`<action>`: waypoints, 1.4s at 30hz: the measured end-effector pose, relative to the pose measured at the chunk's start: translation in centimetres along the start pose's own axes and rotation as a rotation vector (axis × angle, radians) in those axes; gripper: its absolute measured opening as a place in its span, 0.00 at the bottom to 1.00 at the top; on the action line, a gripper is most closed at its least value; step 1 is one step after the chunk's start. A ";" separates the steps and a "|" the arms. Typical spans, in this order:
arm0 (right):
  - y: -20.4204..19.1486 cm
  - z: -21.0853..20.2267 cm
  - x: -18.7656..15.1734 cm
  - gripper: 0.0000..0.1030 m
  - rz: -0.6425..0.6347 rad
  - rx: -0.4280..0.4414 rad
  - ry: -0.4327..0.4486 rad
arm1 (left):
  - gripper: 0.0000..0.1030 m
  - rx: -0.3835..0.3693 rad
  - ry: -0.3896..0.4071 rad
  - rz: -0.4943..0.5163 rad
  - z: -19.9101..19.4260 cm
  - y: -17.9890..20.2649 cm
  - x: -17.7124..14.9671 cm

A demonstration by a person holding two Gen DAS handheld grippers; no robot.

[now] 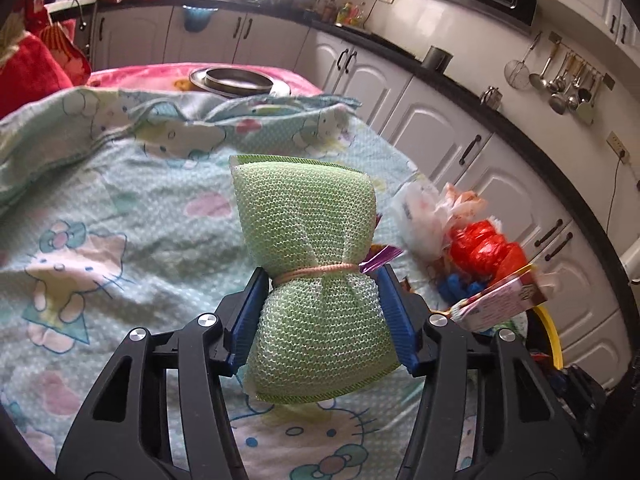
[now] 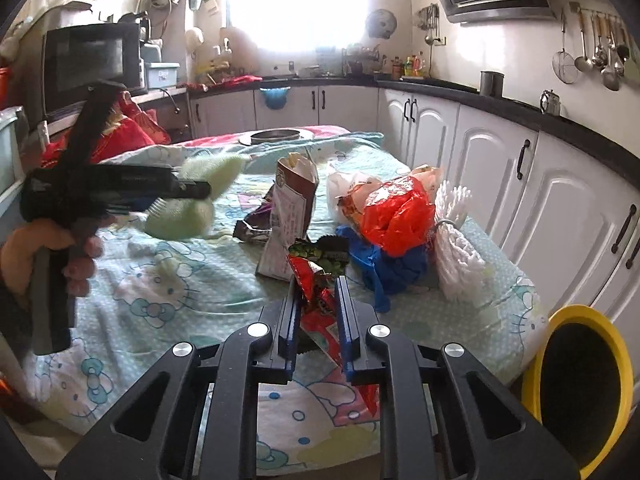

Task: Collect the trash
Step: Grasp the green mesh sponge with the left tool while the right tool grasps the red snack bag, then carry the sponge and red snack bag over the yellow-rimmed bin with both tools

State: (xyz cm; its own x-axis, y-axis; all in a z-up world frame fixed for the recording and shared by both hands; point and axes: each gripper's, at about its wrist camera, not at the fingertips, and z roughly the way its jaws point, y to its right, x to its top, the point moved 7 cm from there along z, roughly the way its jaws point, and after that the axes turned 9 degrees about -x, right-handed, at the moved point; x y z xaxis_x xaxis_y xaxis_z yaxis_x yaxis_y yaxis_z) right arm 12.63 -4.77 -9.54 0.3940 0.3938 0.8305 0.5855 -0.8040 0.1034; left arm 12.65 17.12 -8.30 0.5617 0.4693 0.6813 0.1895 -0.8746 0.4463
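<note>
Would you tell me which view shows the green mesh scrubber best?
The left wrist view: the green mesh scrubber fills the centre, sharp, squeezed between the left gripper's blue pads. The right wrist view shows it small, blurred and partly hidden behind that gripper.

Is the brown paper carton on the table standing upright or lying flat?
Upright. In the right wrist view the brown paper carton stands on the cartoon-print tablecloth with its torn-open top pointing up, leaning slightly.

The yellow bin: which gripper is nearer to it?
Right. The right gripper, shut on a red wrapper, is just left of the yellow bin. The left gripper, holding a green sponge, is far across the table.
</note>
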 end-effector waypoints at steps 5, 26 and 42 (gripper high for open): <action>-0.3 0.8 -0.1 0.21 -0.004 0.032 -0.041 | 0.47 -0.017 0.023 0.009 -1.1 1.3 0.5; 3.0 -0.1 -1.4 0.24 0.201 0.157 -0.084 | 0.48 -0.125 0.098 0.131 -4.5 10.0 1.9; 12.3 -4.1 -1.1 0.18 0.290 -0.011 0.021 | 0.48 -0.241 0.042 0.225 -0.6 18.4 0.2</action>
State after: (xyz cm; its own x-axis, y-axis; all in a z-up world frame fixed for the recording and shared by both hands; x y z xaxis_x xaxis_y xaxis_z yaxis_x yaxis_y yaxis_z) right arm 16.49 -16.90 -6.90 0.5287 0.1378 0.8376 0.4429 -0.8865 -0.1337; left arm 15.84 1.16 0.42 0.5331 0.2767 0.7995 -0.1343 -0.9053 0.4029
